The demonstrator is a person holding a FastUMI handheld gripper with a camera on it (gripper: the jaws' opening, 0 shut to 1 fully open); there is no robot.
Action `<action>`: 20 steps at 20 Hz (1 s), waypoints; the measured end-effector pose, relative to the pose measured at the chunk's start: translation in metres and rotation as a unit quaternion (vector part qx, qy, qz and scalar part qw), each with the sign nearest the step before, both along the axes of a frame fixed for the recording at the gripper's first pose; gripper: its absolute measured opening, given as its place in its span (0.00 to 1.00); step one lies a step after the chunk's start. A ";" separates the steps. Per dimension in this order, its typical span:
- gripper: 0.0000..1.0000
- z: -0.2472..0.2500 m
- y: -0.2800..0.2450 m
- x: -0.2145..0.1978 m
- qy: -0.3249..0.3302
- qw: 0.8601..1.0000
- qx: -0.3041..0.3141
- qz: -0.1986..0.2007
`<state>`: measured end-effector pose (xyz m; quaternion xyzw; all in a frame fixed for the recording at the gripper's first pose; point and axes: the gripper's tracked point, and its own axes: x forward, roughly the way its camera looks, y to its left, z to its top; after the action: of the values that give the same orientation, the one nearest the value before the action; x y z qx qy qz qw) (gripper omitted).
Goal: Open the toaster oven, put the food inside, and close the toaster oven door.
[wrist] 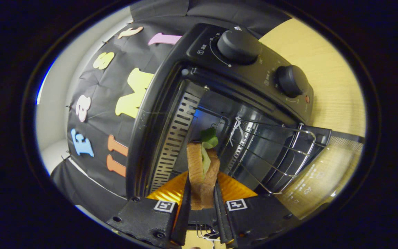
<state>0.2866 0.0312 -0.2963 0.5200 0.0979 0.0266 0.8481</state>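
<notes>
A black toaster oven [254,69] stands just ahead of me, appearing tilted in my rolled view, with its glass door [323,180] swung fully open. Its wire rack [275,152] is slid partly out over the door. My gripper [202,188] is shut on a sandwich [202,169] of two bread slices with green lettuce sticking out at the far end. The sandwich is held at the oven's mouth, its lettuce end pointing into the dark cavity beside the rack.
Two round knobs [238,45] [290,80] sit on the oven's control panel. The slotted inner side wall [176,138] lies close beside the sandwich. A light wooden tabletop [327,69] extends beyond the oven, and black cloth hangs behind it.
</notes>
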 end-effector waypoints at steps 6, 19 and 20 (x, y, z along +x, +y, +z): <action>0.56 -0.014 0.018 0.001 0.027 0.986 -0.160 0.048; 1.00 -0.029 0.007 -0.023 0.104 0.845 -0.507 0.136; 1.00 -0.031 0.007 -0.027 0.105 0.822 -0.540 0.149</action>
<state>0.2593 0.0378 -0.3276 -0.0425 0.2614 0.0407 0.9634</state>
